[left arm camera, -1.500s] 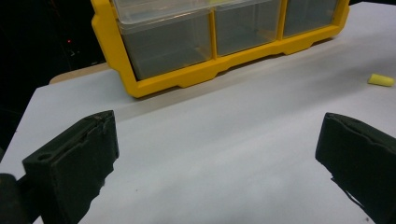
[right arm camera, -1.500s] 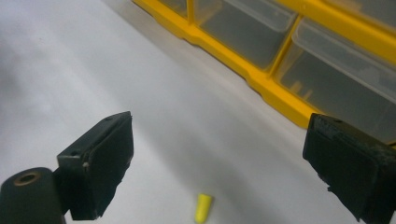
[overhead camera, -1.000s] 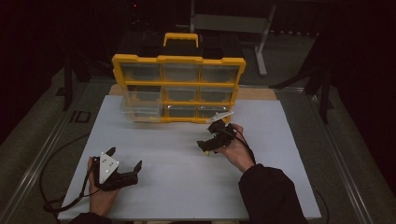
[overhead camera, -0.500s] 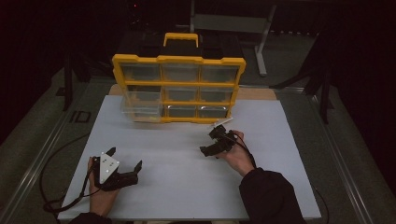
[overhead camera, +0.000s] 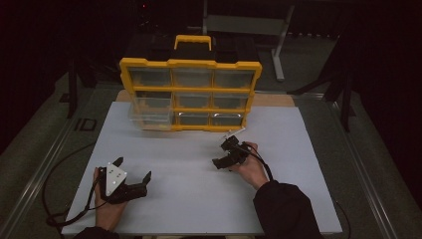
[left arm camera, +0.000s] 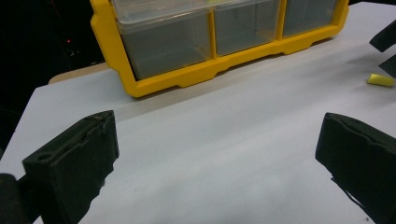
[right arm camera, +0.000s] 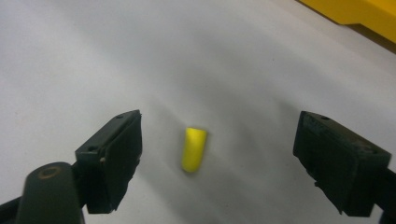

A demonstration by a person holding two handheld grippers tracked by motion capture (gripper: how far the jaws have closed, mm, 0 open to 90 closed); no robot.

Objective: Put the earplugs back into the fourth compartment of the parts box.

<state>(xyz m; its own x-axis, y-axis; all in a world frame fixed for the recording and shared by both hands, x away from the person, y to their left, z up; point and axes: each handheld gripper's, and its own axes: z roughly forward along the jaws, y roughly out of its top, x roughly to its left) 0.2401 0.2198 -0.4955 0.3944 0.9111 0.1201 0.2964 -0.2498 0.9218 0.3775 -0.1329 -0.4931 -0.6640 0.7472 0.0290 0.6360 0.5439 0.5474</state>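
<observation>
Right tool, held above the white tabletop near the front of the yellow compartment organizer: its jaws stand wide, having just been closing slightly, and straddle a small yellow foam earplug that lies on the tabletop between them, touched by neither pad. Left tool, resting at the near left of the tabletop well apart from the earplug, has its jaws spread wide with nothing between them. The earplug also appears at the far right edge of the left gripper view.
</observation>
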